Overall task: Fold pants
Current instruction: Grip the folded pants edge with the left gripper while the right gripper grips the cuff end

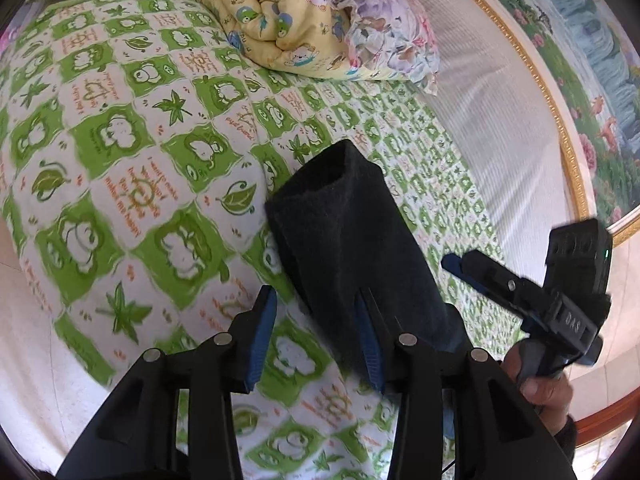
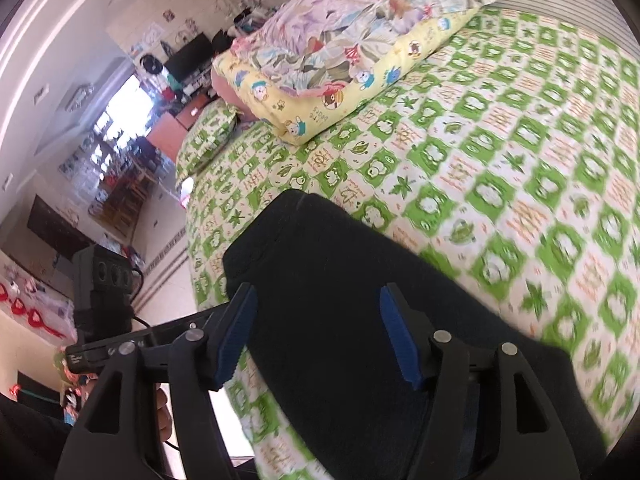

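The dark pants (image 1: pixel 352 240) lie on the bed (image 1: pixel 120 168), already gathered into a narrow, thick bundle with a rounded doubled-over end pointing toward the pillows; in the right wrist view the same pants (image 2: pixel 344 280) look like a compact block near the edge of the mattress. So most of the folding seems done, and what is left looks like a last tidy or smoothing, though the near end of the bundle is hidden under the tools and I cannot tell how neat it is. The left tongs (image 1: pixel 316 340) stand apart, one pad over the bedsheet and the other over the cloth's edge, neither pressing on it. The right tongs (image 2: pixel 320 336) also stand apart above the fabric, gripping nothing. A hand (image 1: pixel 548 392) holds the right tool beside the pants. Farther off lie a yellow cartoon quilt (image 1: pixel 264 12) and a flowered pillow (image 1: pixel 384 28), with a gold-framed picture (image 1: pixel 600 80) on the wall.
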The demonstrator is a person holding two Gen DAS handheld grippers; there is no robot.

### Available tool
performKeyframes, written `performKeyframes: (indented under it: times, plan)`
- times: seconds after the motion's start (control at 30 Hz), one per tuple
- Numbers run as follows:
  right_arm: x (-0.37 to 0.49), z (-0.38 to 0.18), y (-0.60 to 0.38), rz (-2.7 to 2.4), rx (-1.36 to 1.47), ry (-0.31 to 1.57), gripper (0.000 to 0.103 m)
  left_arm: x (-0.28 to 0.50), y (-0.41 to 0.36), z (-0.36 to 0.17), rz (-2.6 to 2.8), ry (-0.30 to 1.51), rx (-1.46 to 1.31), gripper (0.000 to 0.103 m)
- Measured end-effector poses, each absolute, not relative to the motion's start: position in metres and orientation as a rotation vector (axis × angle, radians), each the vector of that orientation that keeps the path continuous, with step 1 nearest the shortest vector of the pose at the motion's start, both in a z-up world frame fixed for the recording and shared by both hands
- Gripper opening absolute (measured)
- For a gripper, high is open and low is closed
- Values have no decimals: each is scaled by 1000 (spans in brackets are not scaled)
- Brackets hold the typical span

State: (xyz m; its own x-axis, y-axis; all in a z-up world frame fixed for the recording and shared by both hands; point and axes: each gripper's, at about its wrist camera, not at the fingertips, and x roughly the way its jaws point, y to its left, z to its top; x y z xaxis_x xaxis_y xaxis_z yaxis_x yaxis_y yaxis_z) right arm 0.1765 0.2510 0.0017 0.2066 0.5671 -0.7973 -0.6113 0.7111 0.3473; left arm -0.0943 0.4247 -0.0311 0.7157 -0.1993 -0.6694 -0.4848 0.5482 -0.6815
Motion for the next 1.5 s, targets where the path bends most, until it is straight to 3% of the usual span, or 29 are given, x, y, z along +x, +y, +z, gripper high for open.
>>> performKeyframes:
  times: [0.53, 0.57, 0.6, 0.63, 0.8, 0.97, 1.13, 1.5]
  plan:
    - [248, -48, 336, 937, -376, 1215, 65, -74, 436, -51, 188, 815, -1055, 41]
    - [249, -51, 338, 947, -374, 1215, 62, -73, 436, -51, 189, 815, -1053, 41]
    - [249, -52, 339, 958, -368, 1212, 42, -70, 437, -51, 191, 817, -1049, 41]
    - [248, -52, 339, 984, -353, 1214, 36, -68, 436, -51, 196, 819, -1044, 41]
    - [240, -38, 332, 1022, -320, 1183, 26, -56, 435, -51, 209, 821, -1035, 42]
    - [231, -11, 315, 1050, -258, 1147, 25, -44, 434, -46, 179, 802, -1036, 42]
    - [221, 11, 295, 1027, -234, 1103, 24, -34, 423, -17, 110, 747, -1000, 23]
    - [194, 61, 223, 945, -86, 967, 24, -13, 371, 57, -40, 674, -886, 21]
